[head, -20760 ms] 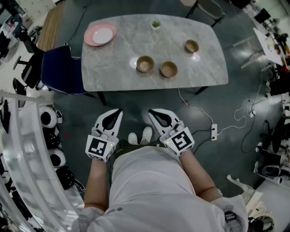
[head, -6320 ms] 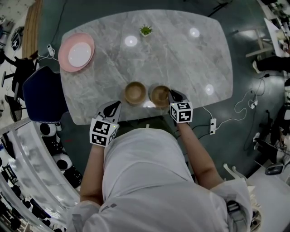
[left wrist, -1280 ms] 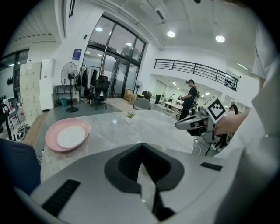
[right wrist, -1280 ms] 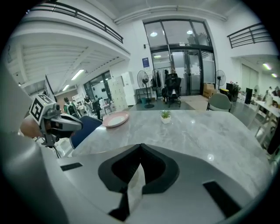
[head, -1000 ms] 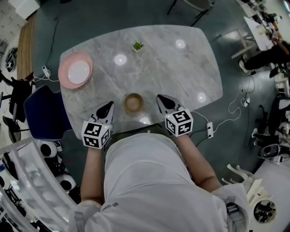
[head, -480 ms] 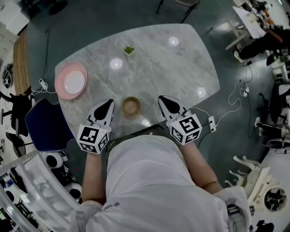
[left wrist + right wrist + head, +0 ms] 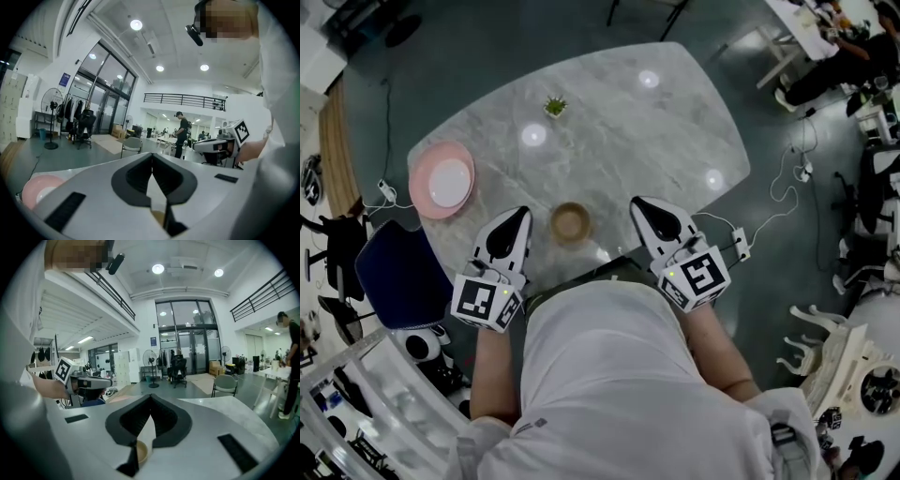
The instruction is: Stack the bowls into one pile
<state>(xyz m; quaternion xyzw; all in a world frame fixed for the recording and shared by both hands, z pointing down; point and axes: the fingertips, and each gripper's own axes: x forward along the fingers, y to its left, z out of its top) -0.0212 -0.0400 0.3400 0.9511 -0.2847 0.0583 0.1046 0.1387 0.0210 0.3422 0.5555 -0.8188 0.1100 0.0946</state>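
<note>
on the table [image 7: 628, 131], a brown bowl [image 7: 571, 223] sits between the left gripper [image 7: 521, 213] and right gripper [image 7: 637, 202], both clenched empty.

Past the left gripper [image 7: 151, 156], the pile of bowls [image 7: 158, 217] shows only as a brown sliver between its jaws. The pink plate [image 7: 37, 191] to its left is half hidden by its body. The right gripper [image 7: 150, 397] covers part of the pile. From above, the number of bowls between the grippers cannot be told.
</note>
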